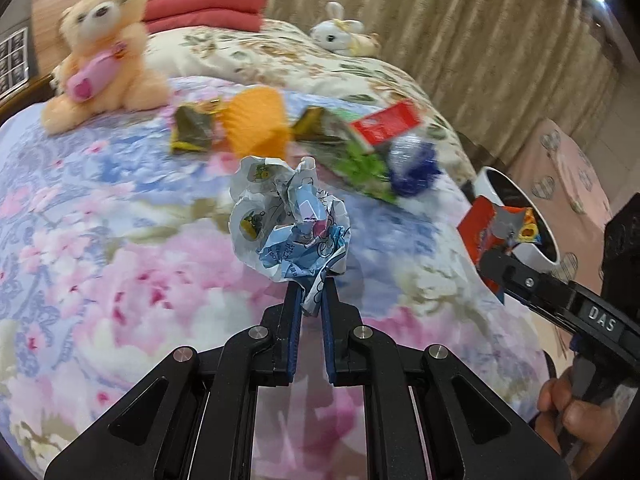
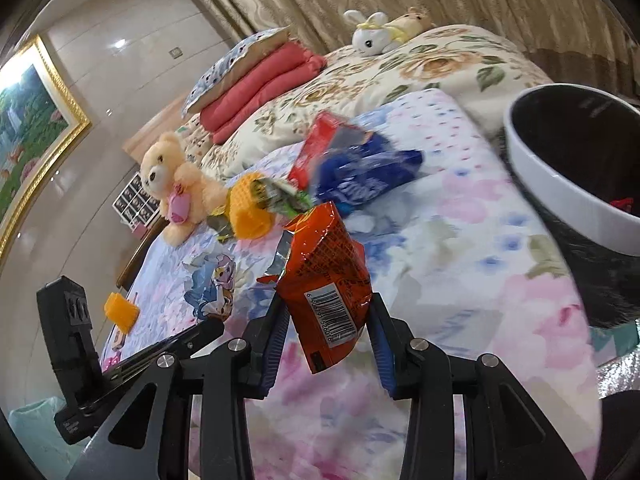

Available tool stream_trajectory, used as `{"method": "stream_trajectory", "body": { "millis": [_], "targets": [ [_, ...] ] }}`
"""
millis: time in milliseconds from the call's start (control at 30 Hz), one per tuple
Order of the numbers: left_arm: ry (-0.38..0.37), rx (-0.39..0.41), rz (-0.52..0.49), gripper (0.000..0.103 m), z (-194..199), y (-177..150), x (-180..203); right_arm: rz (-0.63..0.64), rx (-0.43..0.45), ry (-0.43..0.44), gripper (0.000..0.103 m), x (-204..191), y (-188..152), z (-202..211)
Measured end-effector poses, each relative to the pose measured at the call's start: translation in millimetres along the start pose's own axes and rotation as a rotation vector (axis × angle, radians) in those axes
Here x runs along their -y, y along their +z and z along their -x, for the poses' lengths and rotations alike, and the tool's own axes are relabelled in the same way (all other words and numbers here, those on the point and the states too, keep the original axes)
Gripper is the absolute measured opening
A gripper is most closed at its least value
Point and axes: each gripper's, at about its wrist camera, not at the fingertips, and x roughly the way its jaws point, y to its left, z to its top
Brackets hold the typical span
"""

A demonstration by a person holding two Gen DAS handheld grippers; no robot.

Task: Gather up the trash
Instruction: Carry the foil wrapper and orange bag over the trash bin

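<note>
floral bed [image 1: 120,240]: left gripper [image 1: 311,296] pinches crumpled wrapper [image 1: 288,220]; right gripper [image 2: 326,320] clamps orange packet [image 2: 328,280].

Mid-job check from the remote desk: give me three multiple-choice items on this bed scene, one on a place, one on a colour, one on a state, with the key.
1. Where does the white-rimmed bin stand in the right wrist view?
A. right of the bed
B. on the pillows
C. beside the teddy bear

2. What colour is the snack packet in the right hand-held gripper?
A. green
B. orange-red
C. white

3. What state is the left hand-held gripper in?
A. open, with nothing in it
B. shut on the crumpled cartoon wrapper
C. shut on the teddy bear

Key: 1 A, the bin rises at the right edge past the quilt. 2 B, the packet with the barcode is orange-red. 3 B, its blue pads pinch the wrapper's lower end.
</note>
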Motion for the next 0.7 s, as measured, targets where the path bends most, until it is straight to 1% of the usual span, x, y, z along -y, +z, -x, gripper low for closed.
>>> {"method": "stream_trajectory", "body": {
  "millis": [467,700],
  "targets": [
    [-0.086,-0.03,-0.114,0.009,-10.2,3.5,64.3,-0.071,0.064,-0.041,0.04,44.8,8.0,37.9],
    [-0.126,-0.03,-0.164,0.009,-15.5,10.7,96.6,-0.103,0.101,-0.065,0.04,68.8,16.7,57.1]
  ]
}}
